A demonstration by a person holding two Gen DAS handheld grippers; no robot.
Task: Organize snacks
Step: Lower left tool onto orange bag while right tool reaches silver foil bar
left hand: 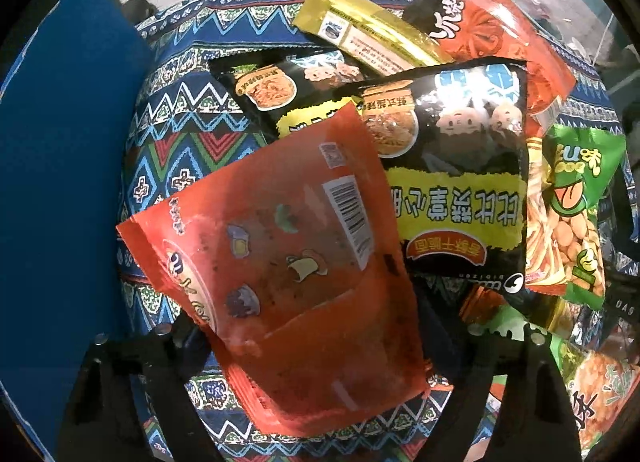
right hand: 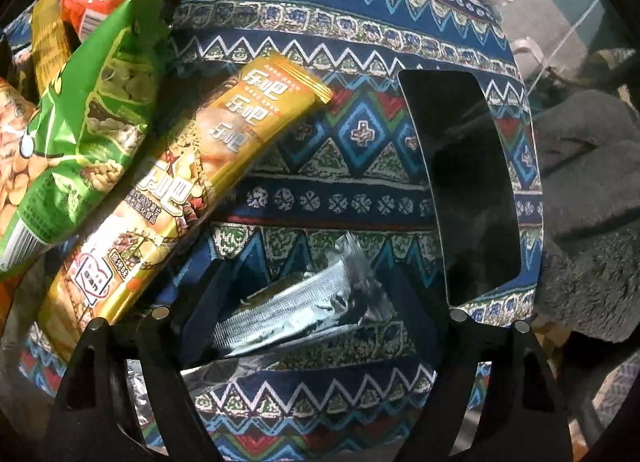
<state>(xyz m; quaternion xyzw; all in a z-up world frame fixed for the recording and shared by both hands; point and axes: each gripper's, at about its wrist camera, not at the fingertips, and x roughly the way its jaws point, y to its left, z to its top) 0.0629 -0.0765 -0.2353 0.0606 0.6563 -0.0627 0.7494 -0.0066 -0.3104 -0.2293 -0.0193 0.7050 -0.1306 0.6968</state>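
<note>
Your left gripper [left hand: 320,342] clamps the flat orange plastic pouch [left hand: 276,262] low-centre, its long axis running up-left from the fingers, while your right gripper [right hand: 308,314] pinches the crinkled silver foil packet [right hand: 296,310] bottom-centre.

Snack count on the patterned cloth [left hand: 188,149]

Ahead of the left gripper [left hand: 316,346]: two black packets [left hand: 452,165], one red pouch [left hand: 280,262], one gold bar [left hand: 368,29], one green bag [left hand: 576,213].

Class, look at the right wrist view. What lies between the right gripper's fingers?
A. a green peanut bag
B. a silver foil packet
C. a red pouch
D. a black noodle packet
B: the silver foil packet lies between the fingers of the right gripper, over the patterned cloth.
</note>
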